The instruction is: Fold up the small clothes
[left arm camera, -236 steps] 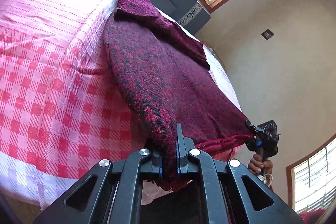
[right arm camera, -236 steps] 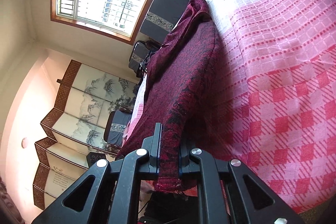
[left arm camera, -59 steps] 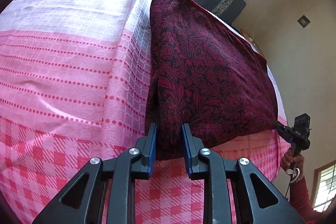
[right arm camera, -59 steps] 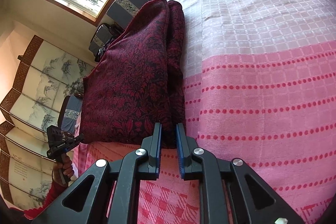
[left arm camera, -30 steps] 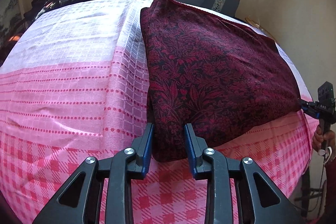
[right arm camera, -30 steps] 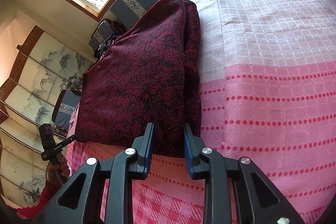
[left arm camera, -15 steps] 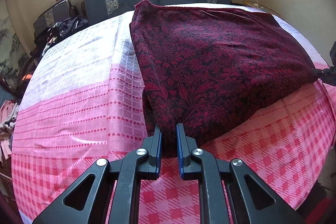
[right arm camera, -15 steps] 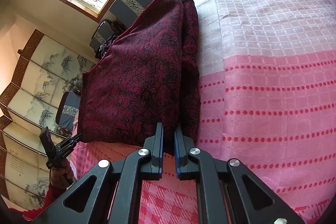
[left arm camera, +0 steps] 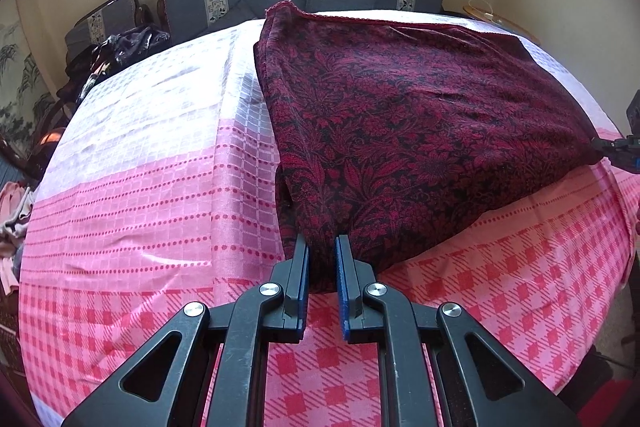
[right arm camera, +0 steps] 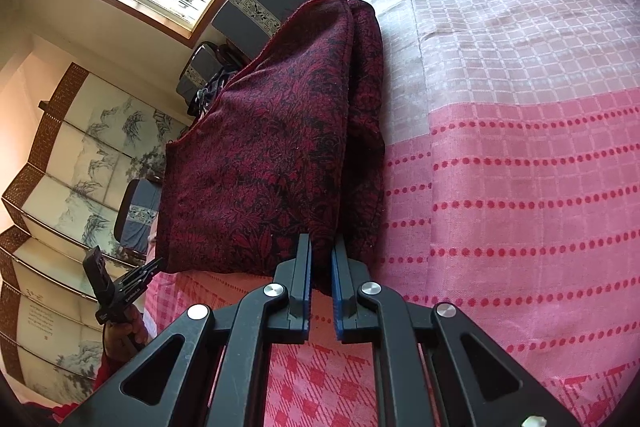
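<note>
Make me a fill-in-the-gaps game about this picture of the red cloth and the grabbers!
1. The dark red cloth has a ____ pattern.
2. The left gripper is shut on the cloth's near ____.
3. The cloth lies on a pink and ____ bedspread.
4. The right gripper is ____ on the cloth.

Missing words: flower; corner; white; shut

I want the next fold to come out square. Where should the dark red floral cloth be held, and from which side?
At its two near corners, approached from the bed's near edge: the folded cloth lies flat with layered edges facing you. The left gripper and right gripper each pinch one there.
</note>
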